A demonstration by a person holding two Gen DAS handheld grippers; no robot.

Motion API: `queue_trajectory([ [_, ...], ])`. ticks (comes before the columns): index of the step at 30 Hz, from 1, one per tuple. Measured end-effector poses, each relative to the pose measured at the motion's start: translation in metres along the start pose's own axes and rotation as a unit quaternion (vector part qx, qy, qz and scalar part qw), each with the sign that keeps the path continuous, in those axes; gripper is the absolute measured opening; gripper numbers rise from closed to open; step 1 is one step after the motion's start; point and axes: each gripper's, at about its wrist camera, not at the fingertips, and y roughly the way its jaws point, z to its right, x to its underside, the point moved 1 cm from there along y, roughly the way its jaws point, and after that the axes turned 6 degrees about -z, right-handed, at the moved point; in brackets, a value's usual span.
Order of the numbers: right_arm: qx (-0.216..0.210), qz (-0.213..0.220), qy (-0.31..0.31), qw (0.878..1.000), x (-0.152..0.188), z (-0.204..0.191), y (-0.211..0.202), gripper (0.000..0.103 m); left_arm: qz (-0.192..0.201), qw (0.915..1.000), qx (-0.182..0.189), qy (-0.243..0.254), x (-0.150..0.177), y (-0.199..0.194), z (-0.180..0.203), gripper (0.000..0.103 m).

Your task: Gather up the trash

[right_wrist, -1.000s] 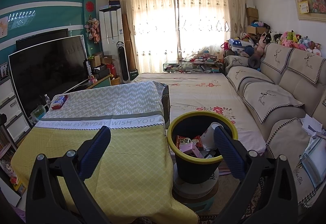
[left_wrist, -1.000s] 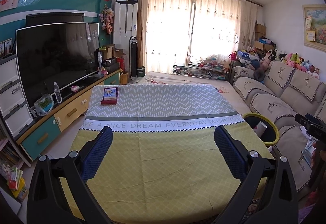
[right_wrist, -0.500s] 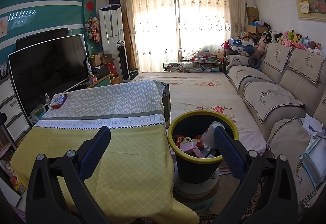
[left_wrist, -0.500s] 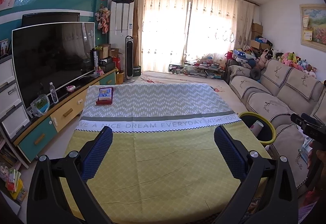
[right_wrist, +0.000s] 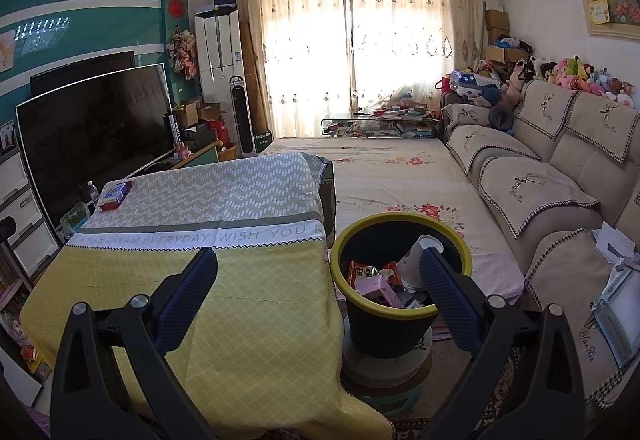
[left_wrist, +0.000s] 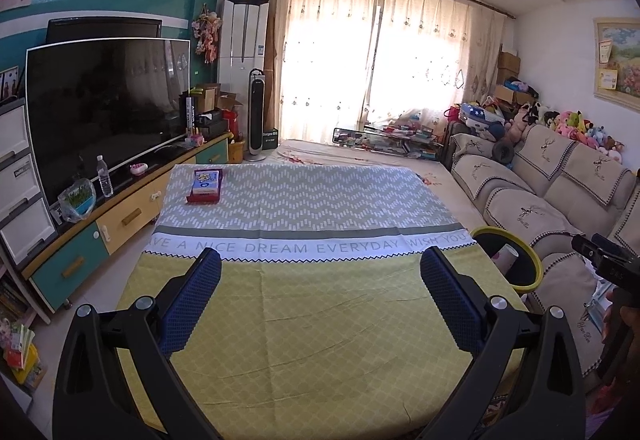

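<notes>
1. The left gripper [left_wrist: 320, 296] hangs over the near, yellow end of the table [left_wrist: 320, 340], jaws wide and holding nothing; the right gripper [right_wrist: 320, 292] is likewise wide and empty, off the table's right edge and just above the bin [right_wrist: 400, 324].
2. The only loose thing on the table is a small box [left_wrist: 205, 185] at the far left corner, well apart from both grippers; whether it is trash cannot be told.
3. From the left gripper the box lies ahead and to the left, across the whole table; its long axis runs roughly away from the gripper, so a straight reach would likely close across its short sides.
4. The left gripper is judged the nearer one; the right would have to cross the table.
5. The bin stands just beside the table's right edge, already holding a cup [right_wrist: 416, 260] and wrappers [right_wrist: 372, 280]; the collecting looks nearly done.
6. The tabletop between gripper and box is bare, giving open room; the box sits near the table's far and left edges, so a push could tip it off.
</notes>
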Motion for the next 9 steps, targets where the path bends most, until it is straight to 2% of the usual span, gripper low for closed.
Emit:
queue_trajectory([
  [4,-0.010,-0.005,-0.005,1.000,-0.005,-0.003,0.012,0.096,-0.024,0.9996,-0.003,-0.012,-0.009,0.017,-0.008,0.098],
  [9,-0.062,-0.021,-0.018,0.998,-0.032,-0.024,0.053,0.096,-0.054,0.9983,-0.015,-0.018,-0.032,0.069,-0.037,0.098],
])
